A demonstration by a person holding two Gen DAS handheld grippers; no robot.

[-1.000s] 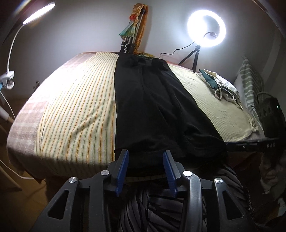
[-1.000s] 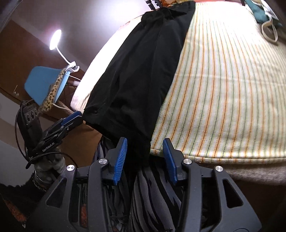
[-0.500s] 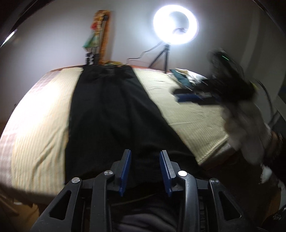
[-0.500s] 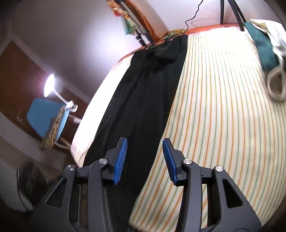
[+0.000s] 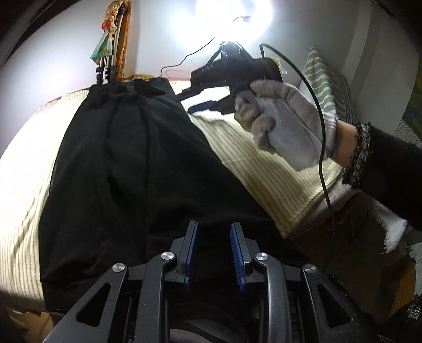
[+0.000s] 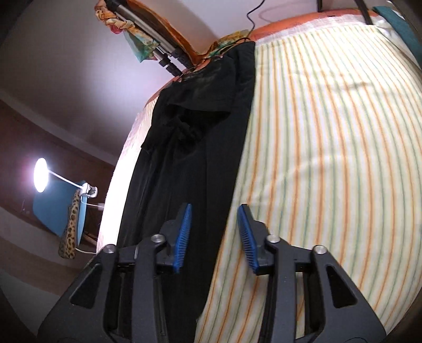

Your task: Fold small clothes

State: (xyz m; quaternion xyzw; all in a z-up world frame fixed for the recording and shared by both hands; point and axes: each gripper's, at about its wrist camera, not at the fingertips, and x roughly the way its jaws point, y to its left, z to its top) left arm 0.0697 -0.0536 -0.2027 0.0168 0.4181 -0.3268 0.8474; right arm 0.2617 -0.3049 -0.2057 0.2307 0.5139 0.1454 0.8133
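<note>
A long black garment (image 5: 126, 168) lies flat along the striped bed cover (image 5: 263, 147), waist end with a drawstring at the far edge. My left gripper (image 5: 213, 234) is open and empty over the garment's near hem. My right gripper (image 6: 214, 219) is open and empty above the garment's (image 6: 190, 163) right edge, partway up the bed. In the left wrist view the right gripper (image 5: 203, 103) shows, held in a grey-gloved hand (image 5: 284, 126) above the cover.
A ring light (image 5: 232, 23) on a tripod and a folded tripod (image 5: 108, 63) stand behind the bed. A striped pillow (image 5: 324, 87) lies at the right. A desk lamp (image 6: 41, 178) and blue chair (image 6: 68, 211) stand off the bed's left side.
Both grippers have moved forward over the bed. The right gripper went from the near hem to higher up along the garment's right edge. Both stay open.
</note>
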